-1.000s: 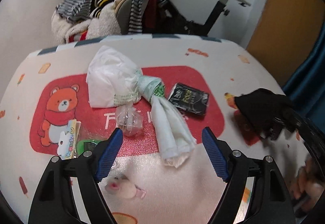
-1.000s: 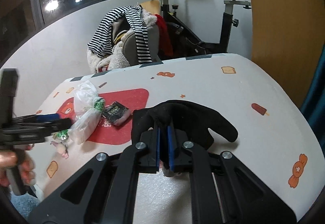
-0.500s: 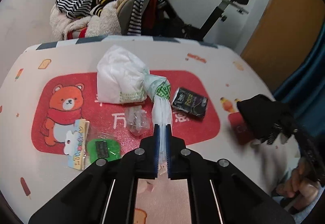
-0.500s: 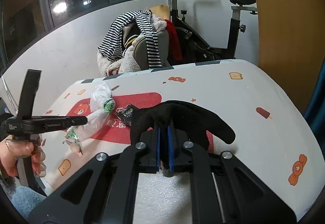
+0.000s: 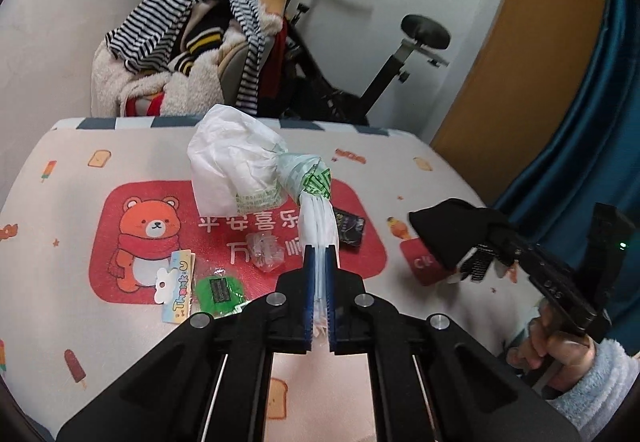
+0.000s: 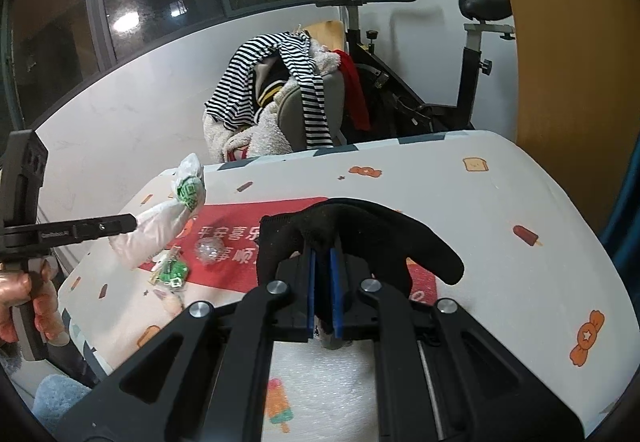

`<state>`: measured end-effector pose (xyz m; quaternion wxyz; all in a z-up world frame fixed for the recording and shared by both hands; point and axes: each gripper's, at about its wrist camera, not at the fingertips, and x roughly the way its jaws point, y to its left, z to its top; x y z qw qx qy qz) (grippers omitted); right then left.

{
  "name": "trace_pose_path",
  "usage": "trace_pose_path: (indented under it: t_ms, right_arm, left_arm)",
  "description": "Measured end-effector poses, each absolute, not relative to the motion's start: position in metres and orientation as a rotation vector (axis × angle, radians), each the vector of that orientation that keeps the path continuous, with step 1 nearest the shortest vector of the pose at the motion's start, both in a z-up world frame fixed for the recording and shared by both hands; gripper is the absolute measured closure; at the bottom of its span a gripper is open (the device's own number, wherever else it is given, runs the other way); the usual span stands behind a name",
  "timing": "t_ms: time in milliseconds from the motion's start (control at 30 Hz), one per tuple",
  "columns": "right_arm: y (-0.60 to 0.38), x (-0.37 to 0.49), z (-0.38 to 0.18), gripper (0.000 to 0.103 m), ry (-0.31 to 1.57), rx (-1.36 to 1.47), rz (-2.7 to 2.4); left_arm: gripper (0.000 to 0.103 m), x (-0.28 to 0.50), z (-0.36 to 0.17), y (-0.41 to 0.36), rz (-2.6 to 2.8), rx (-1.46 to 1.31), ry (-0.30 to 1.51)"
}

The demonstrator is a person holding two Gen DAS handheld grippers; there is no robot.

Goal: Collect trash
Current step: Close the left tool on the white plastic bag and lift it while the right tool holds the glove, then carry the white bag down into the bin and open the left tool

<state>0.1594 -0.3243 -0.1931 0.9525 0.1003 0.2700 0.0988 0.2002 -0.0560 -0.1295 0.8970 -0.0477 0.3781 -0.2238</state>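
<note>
Since a second ago the left gripper (image 5: pixel 319 284) has clamped the white bag's (image 5: pixel 236 169) twisted tail and lifted it off the table (image 5: pixel 60 169), its long axis running up-frame from the jaws. Centre frame, the right gripper (image 6: pixel 324 292) grips a black glove (image 6: pixel 360 230), which partly hides small wrappers (image 6: pixel 170 272) at left.

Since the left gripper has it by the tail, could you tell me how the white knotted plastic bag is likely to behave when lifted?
The white knotted plastic bag is probably floppy: its pinched tail is a limp twisted strip. It looks light, its puffed, crumpled body held from one end. The left gripper may let thin film slip.
</note>
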Motion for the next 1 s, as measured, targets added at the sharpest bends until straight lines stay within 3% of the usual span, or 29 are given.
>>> trace_pose_path:
  t_ms: [433,1000]
  right_arm:
    - [-0.293,0.117,-0.15,0.093,0.495,0.144,0.25]
    - [-0.274,0.043,-0.132,0.093,0.451,0.113,0.281]
  left_arm:
    - [0.098,0.119,-0.105,-0.032,-0.498,-0.106,0.73]
    - [0.098,0.013,-0.124,-0.01,-0.551,-0.061,0.75]
